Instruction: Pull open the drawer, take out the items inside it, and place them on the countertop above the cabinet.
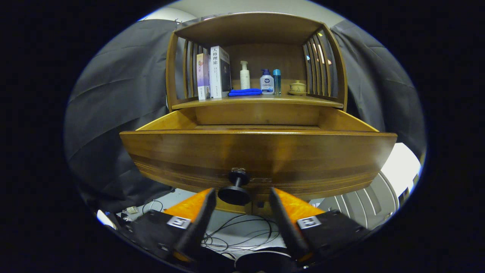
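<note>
1. Just ahead of the fingers: drawer (257,155), wooden, pulled well out of the cabinet; front panel faces the camera and hides the inside, so its contents cannot be told.
2. Knob (235,186), dark, round, at the lower middle of the drawer front, standing between the fingertips, nearer the left one.
3. Gripper (242,198): fingers spread wide, holding nothing; whether the left tip touches the knob cannot be told.
4. Step in hand, as judged: the pull looks done and the knob let go; taking out comes next.
5. Next move calls for lifting the gripper above the drawer's front edge and tilting down to see and reach the items.
6. Countertop (265,101), above the drawer, already carries books (214,72) at its left end, a blue cloth (245,92), pump bottles (256,77) mid-shelf and a small lidded cup (297,88) toward the right.
7. Obstacles: free space lies mostly along the countertop's front edge; the shelf roof above limits approach height.
</note>
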